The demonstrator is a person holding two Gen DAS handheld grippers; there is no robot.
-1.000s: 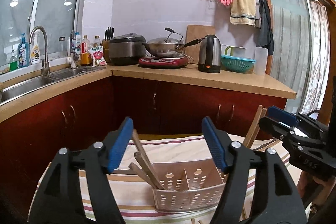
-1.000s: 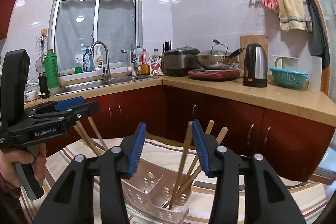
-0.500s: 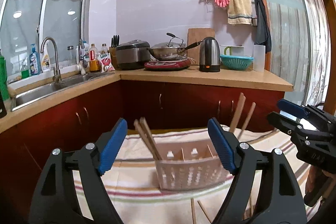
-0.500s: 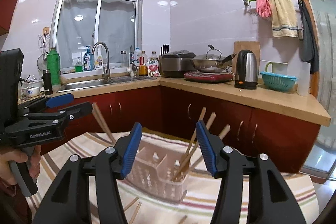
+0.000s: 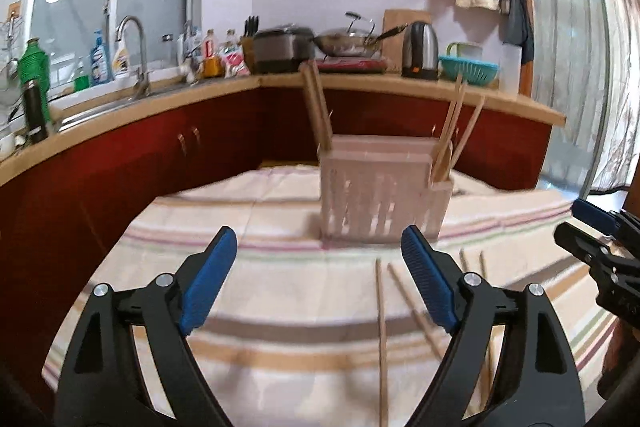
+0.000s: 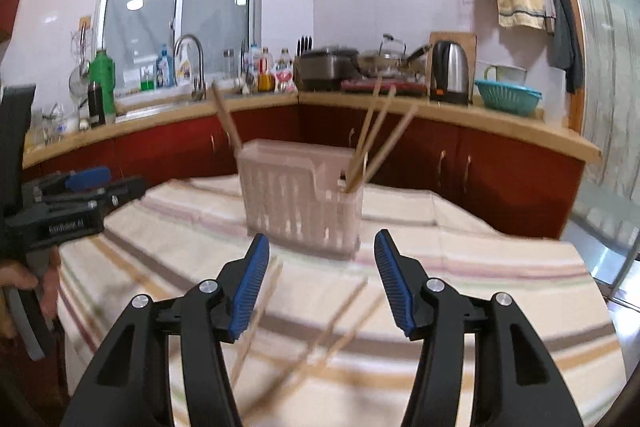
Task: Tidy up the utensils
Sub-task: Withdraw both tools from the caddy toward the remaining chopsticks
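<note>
A pale perforated utensil holder (image 5: 380, 203) (image 6: 296, 207) stands on the striped tablecloth (image 5: 240, 227). Wooden chopsticks lean in its left end (image 5: 318, 111) and its right end (image 5: 460, 131) (image 6: 380, 135). Several loose chopsticks (image 5: 380, 327) (image 6: 340, 315) lie on the cloth in front of it. My left gripper (image 5: 317, 231) hovers short of the holder with its jaws opening and nothing between them. To its right, my right gripper (image 6: 321, 235) is open and empty above the loose chopsticks. Each gripper shows at the edge of the other's view (image 5: 596, 239) (image 6: 80, 195).
Red cabinets (image 5: 200, 155) with a wooden counter (image 6: 500, 123) wrap behind the table. On the counter stand a sink tap (image 5: 132, 55), bottles, a rice cooker (image 5: 282, 49), a wok, a kettle (image 6: 450, 73) and a teal basket (image 6: 506, 97). A hand (image 6: 24, 279) holds the left gripper's handle.
Both grippers have drawn back from the holder and sunk lower, so it now stands farther off. Loose chopsticks on the cloth have come into view. Both pairs of jaws stand wider.
</note>
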